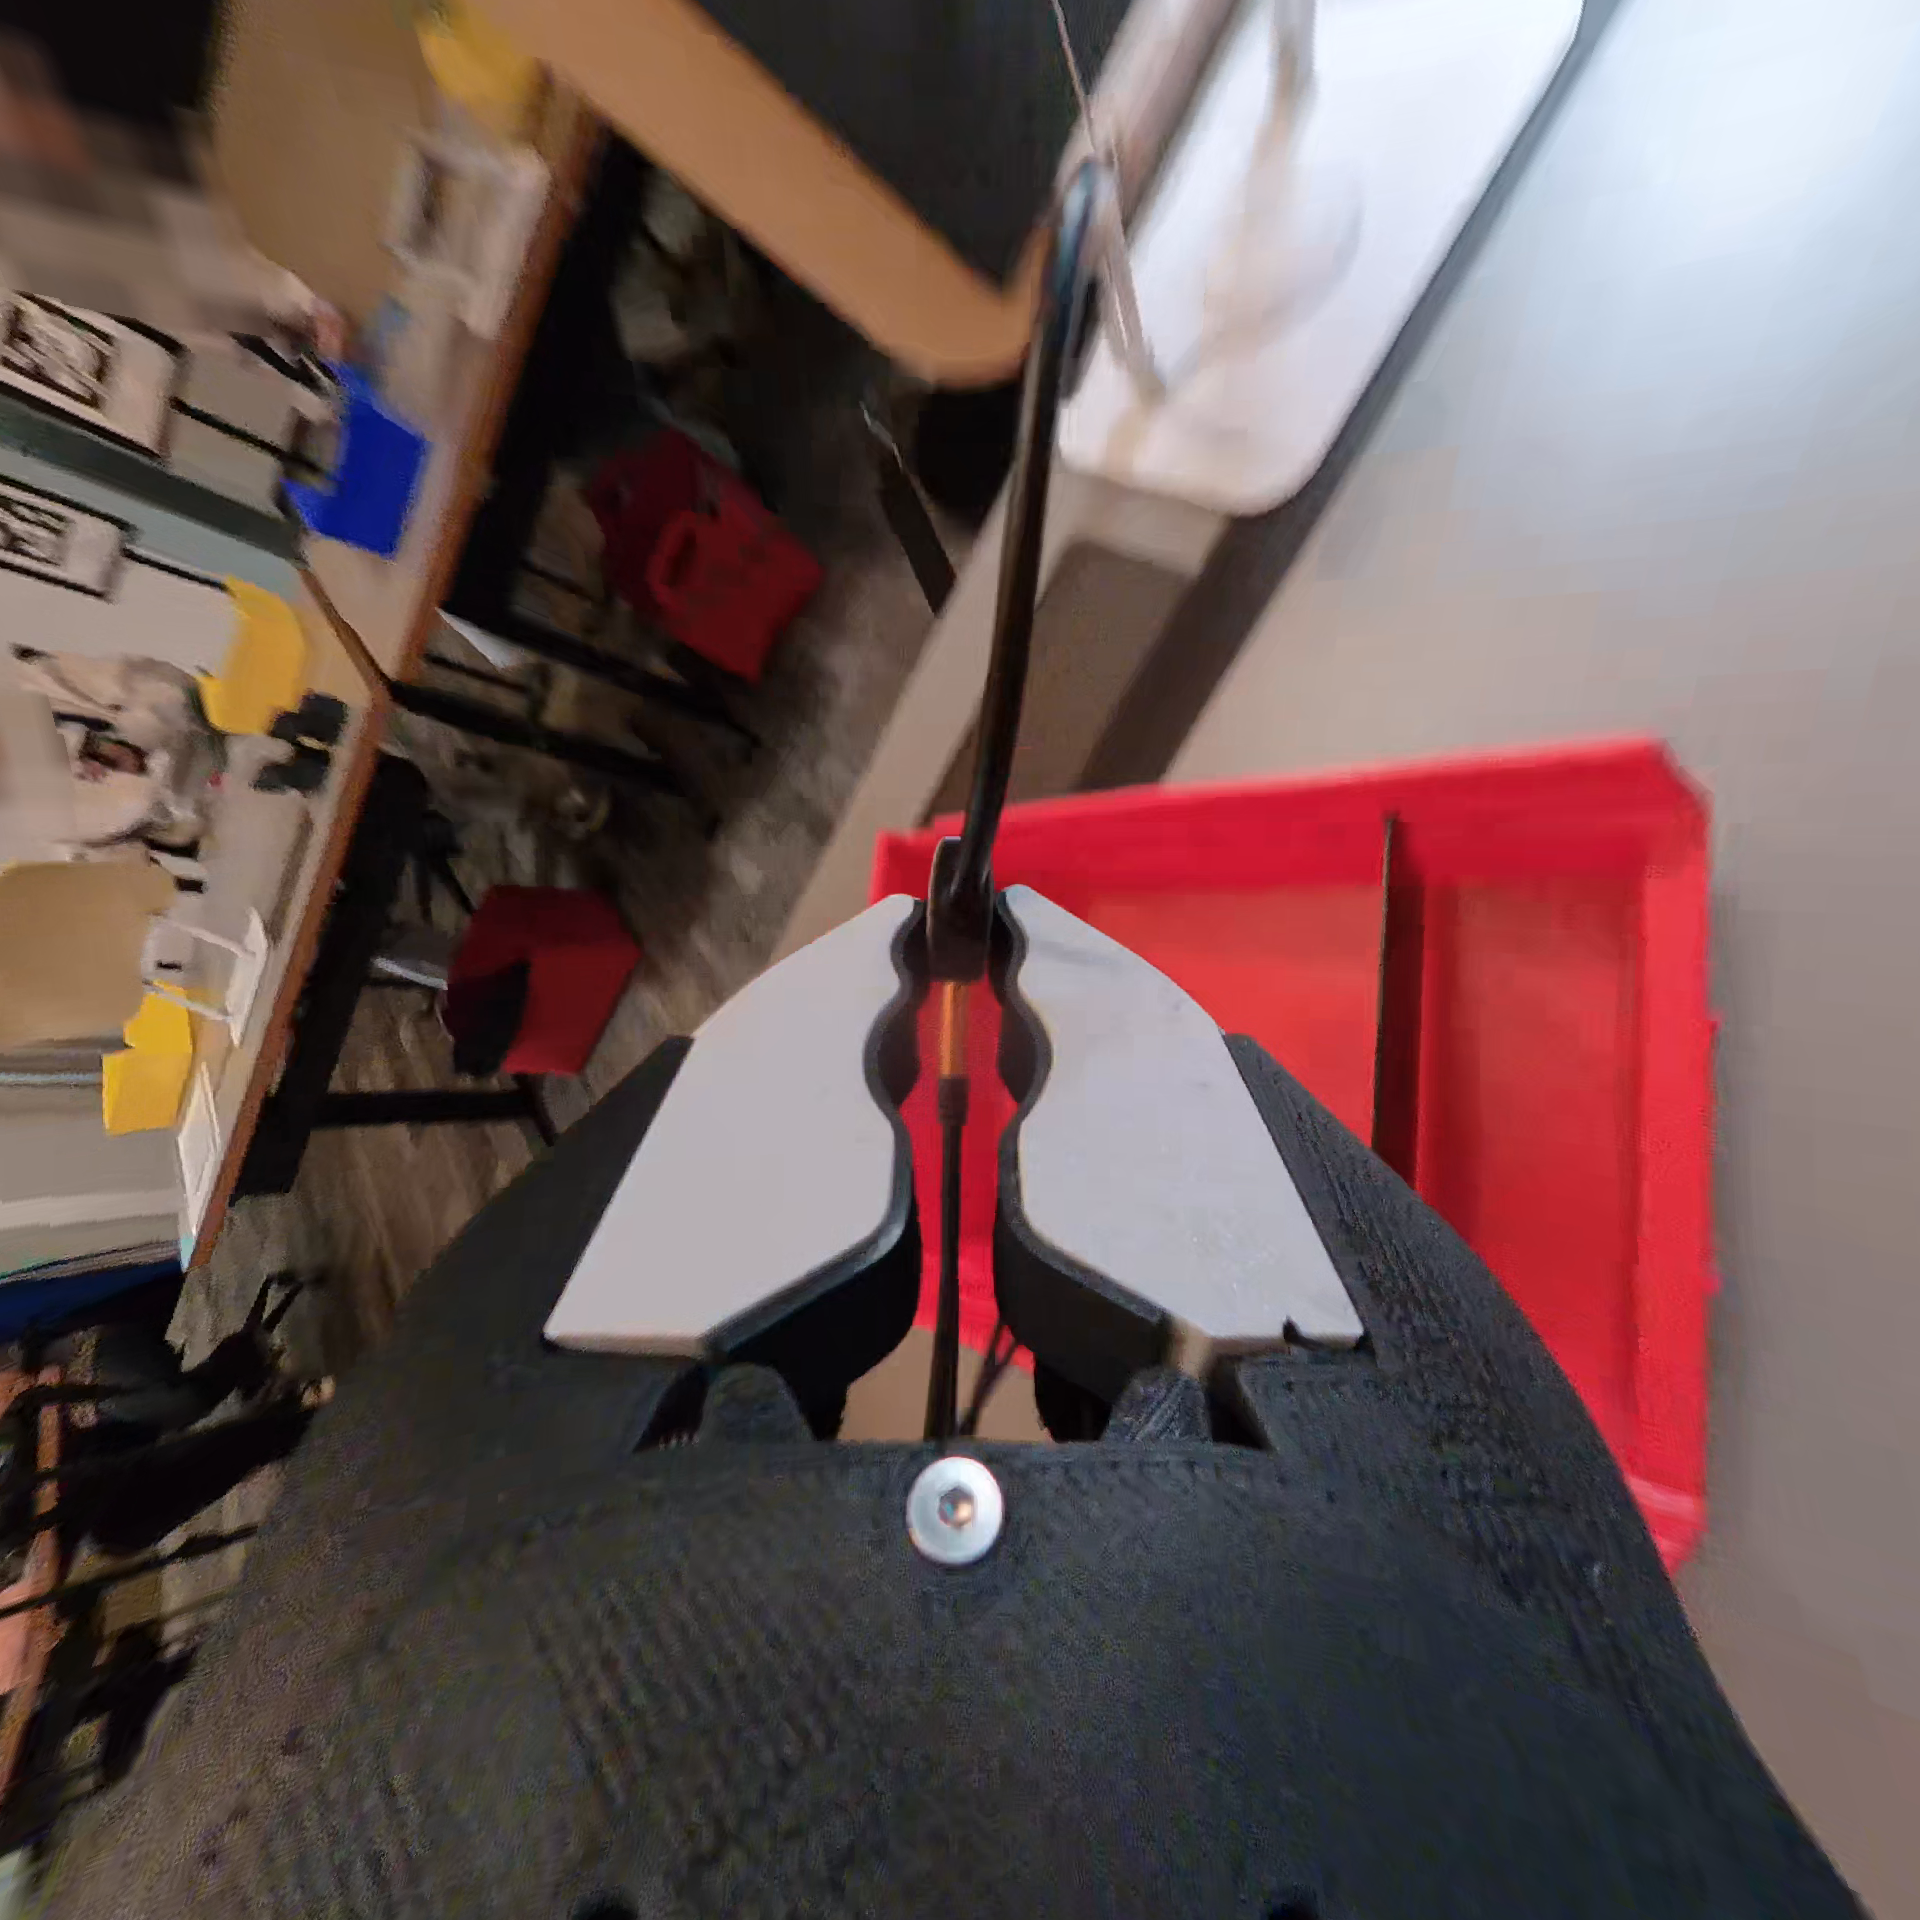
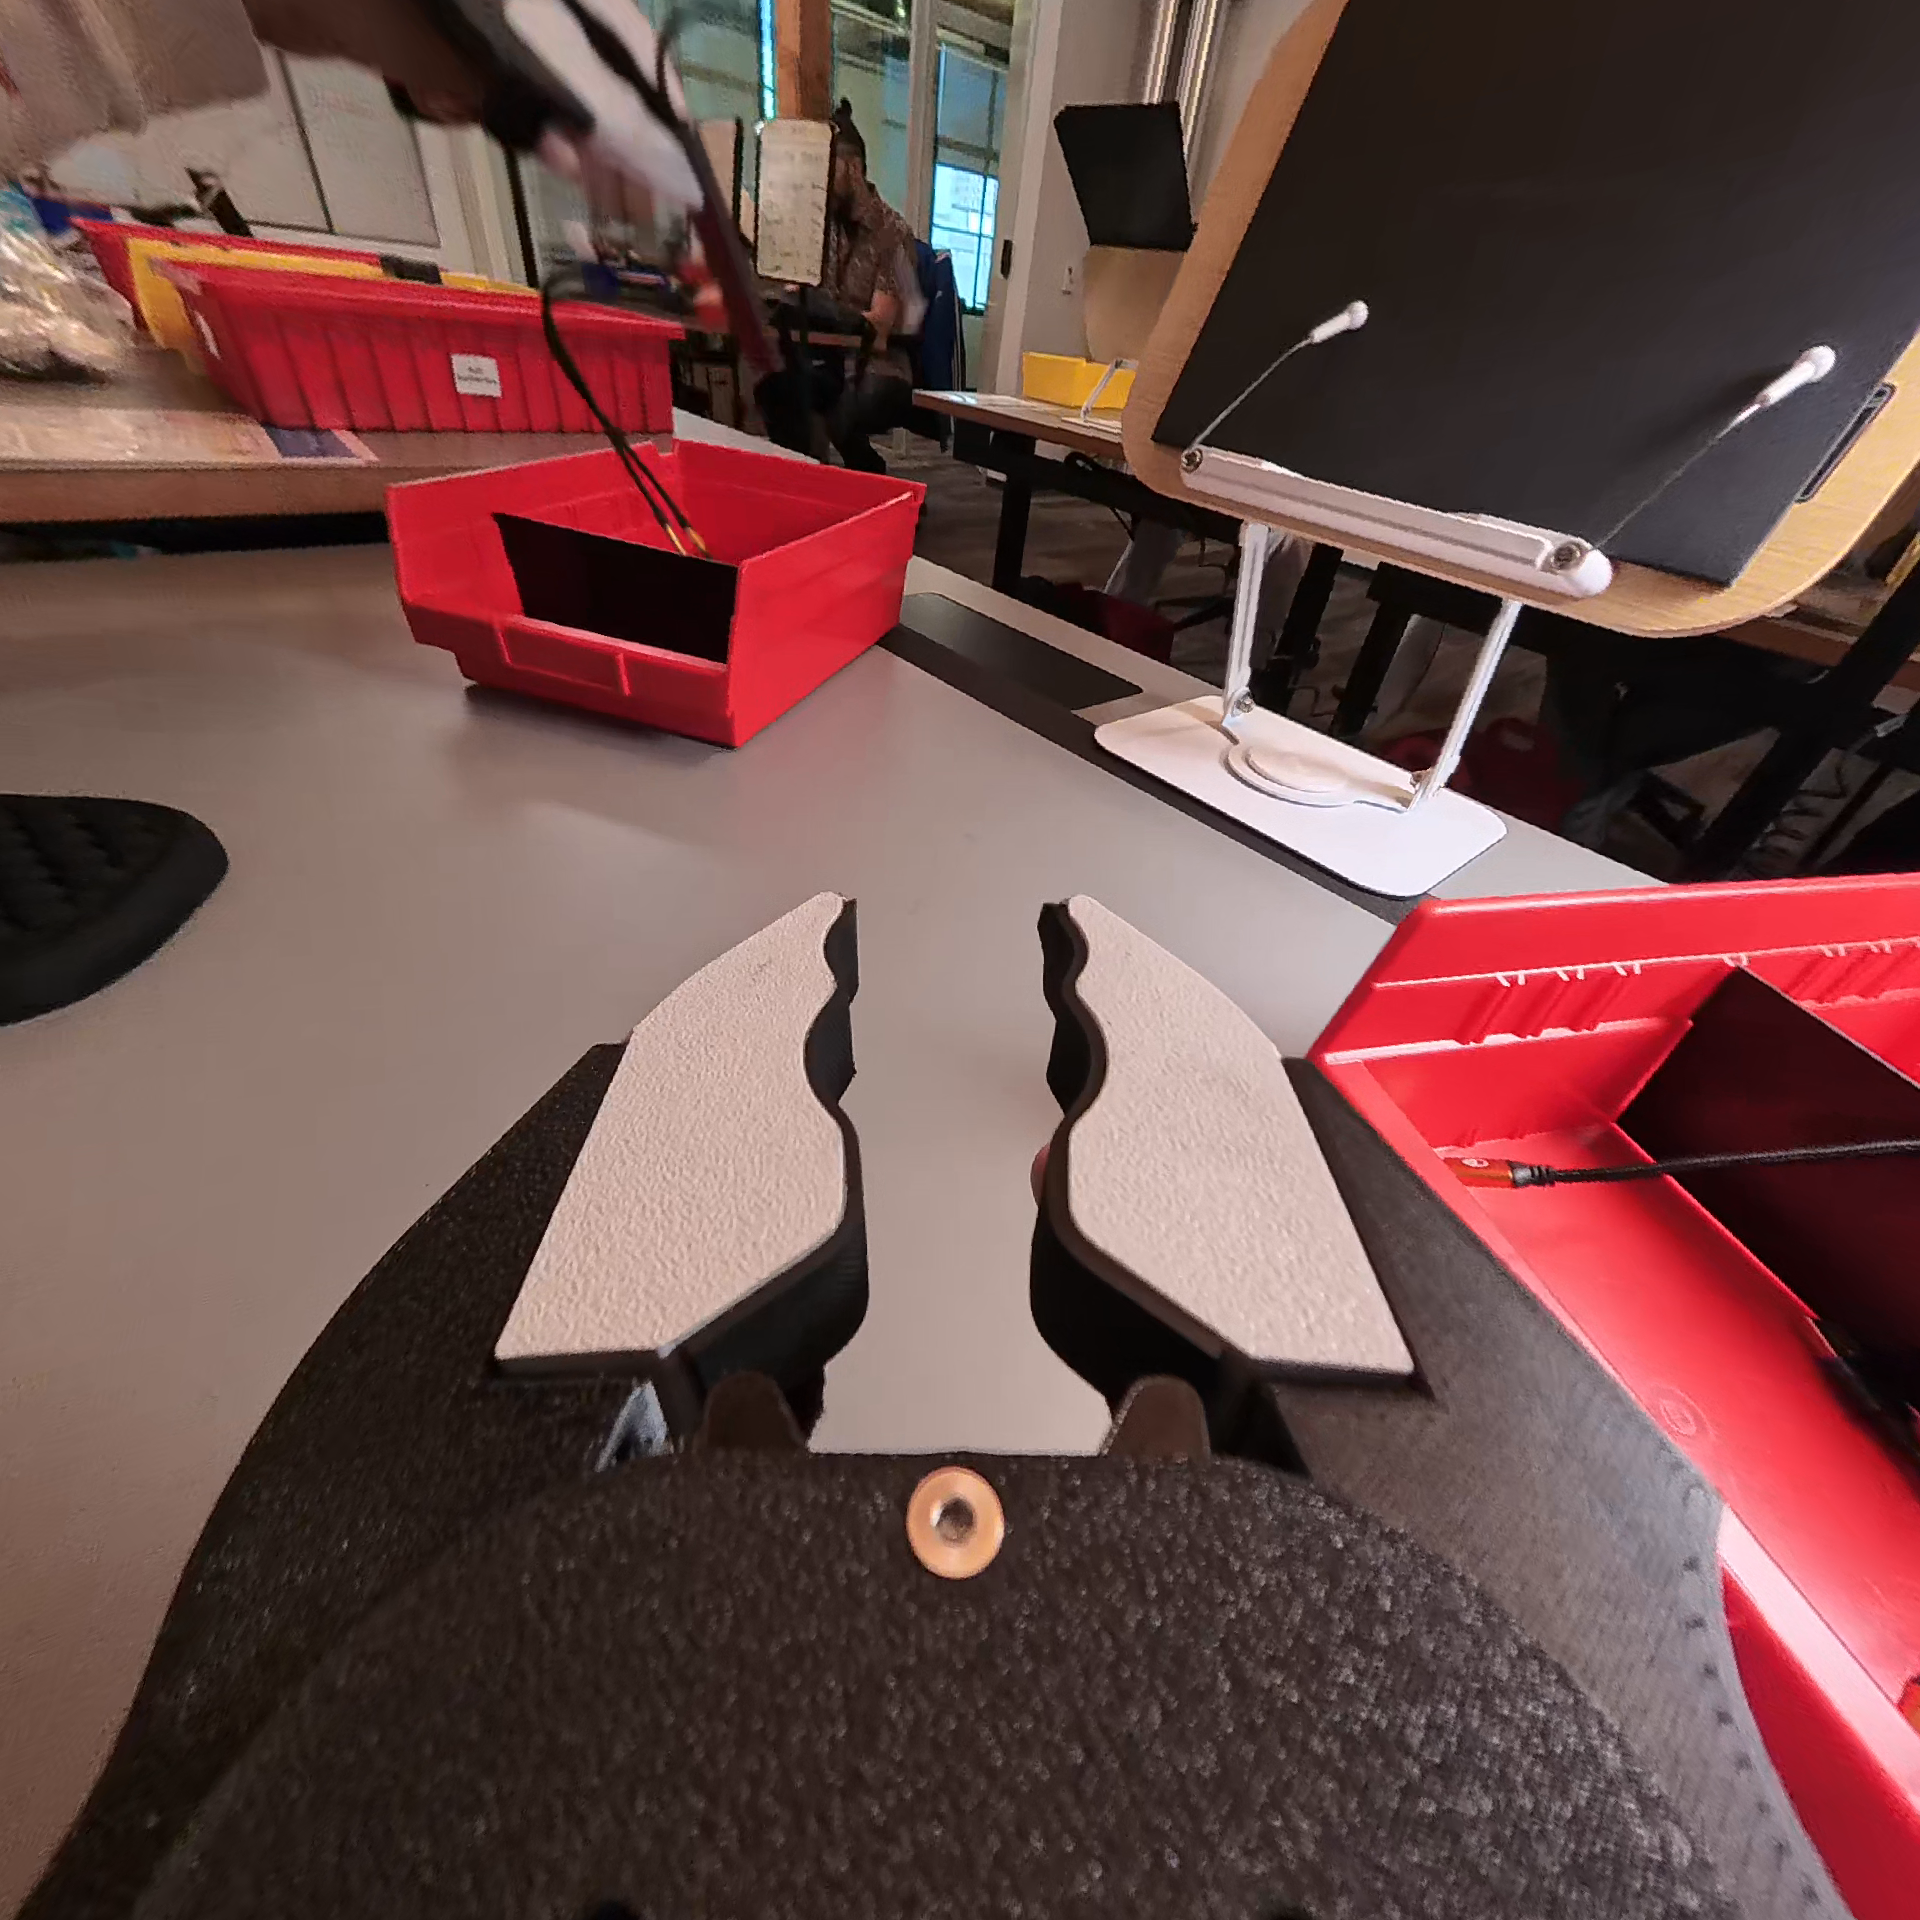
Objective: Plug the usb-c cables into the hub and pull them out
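My left gripper point(image 1: 958, 925) is shut on a black cable point(image 1: 1023, 520) just by its orange plug point(image 1: 954, 1029). It holds the cable above a red bin point(image 1: 1538, 1039). The right wrist view shows that gripper blurred at the top left point(image 2: 623, 156), with black cables point(image 2: 613, 436) hanging from it into the far red bin point(image 2: 665, 582). My right gripper point(image 2: 948, 925) is open and empty, low over the grey table point(image 2: 416, 935). Another black cable with an orange plug point(image 2: 1475, 1169) lies in a near red bin point(image 2: 1558, 1403) to its right. No hub shows.
A white stand holding a black board point(image 2: 1558, 260) rises at the table's right edge. A black pad point(image 2: 83, 894) lies at the left. Long red and yellow bins point(image 2: 416, 353) sit on a table behind. A person sits far back. Other tables and red boxes are on the floor point(image 1: 717, 561). Some 45 cm of space lies between my two pairs of fingers.
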{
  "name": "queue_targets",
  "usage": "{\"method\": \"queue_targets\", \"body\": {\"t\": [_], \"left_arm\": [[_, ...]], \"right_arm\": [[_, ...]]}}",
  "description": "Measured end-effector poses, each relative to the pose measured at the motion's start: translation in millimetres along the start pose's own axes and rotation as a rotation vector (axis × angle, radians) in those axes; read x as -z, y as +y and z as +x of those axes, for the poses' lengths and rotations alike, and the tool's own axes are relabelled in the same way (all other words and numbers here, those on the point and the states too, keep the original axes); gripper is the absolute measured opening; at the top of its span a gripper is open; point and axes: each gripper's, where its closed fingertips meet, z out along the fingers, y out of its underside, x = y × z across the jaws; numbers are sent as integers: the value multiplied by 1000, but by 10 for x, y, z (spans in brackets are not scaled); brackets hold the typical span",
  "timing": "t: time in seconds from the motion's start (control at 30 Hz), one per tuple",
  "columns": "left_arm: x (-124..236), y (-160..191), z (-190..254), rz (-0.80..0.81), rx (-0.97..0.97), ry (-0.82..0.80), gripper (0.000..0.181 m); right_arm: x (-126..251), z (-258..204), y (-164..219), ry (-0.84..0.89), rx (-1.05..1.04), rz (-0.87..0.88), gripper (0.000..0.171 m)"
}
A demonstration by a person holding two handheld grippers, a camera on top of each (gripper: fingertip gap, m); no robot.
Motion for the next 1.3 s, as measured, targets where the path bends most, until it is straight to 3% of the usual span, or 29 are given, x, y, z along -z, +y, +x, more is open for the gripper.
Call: {"method": "queue_targets", "body": {"t": [0.13,0.27,0.43,0.6,0.73,0.8,0.9,1.0,1.07,1.13,1.2,1.3], "left_arm": [[647,-761,-142,284,87,-49,11],[1239,-1479,11,641,202,-7,10],[1792,-2098,532,1083,346,215,10],[1952,-2320,1148,1435,503,483,10],[1723,-2322,1566,1574,630,691,10],[1530,-2355,1723,1578,691,807,10],[1333,-2405,1889,1556,727,914,10],[1225,-2405,1952,1506,729,969,11],[1082,-2382,1992,1385,688,954,15],[834,-2291,1999,1191,612,810,25],[669,-2123,1871,1034,502,561,34],[838,-1969,1680,955,370,330,33]], "right_arm": [[-51,-73,-103,-20,31,8,35],[-149,-193,-449,-72,66,62,35],[-361,-327,-1232,-144,151,200,38],[-437,-417,-2002,-228,140,366,39],[-461,-570,-2072,-381,30,361,47],[-517,-651,-1946,-453,-19,324,47],[-549,-647,-1879,-480,-79,365,13],[-522,-591,-1837,-490,-59,339,11],[-515,-537,-1771,-443,24,275,11],[-500,-455,-1694,-373,123,180,10],[-451,-332,-1611,-290,236,85,10],[-350,-99,-1504,-142,370,-60,10]]}}
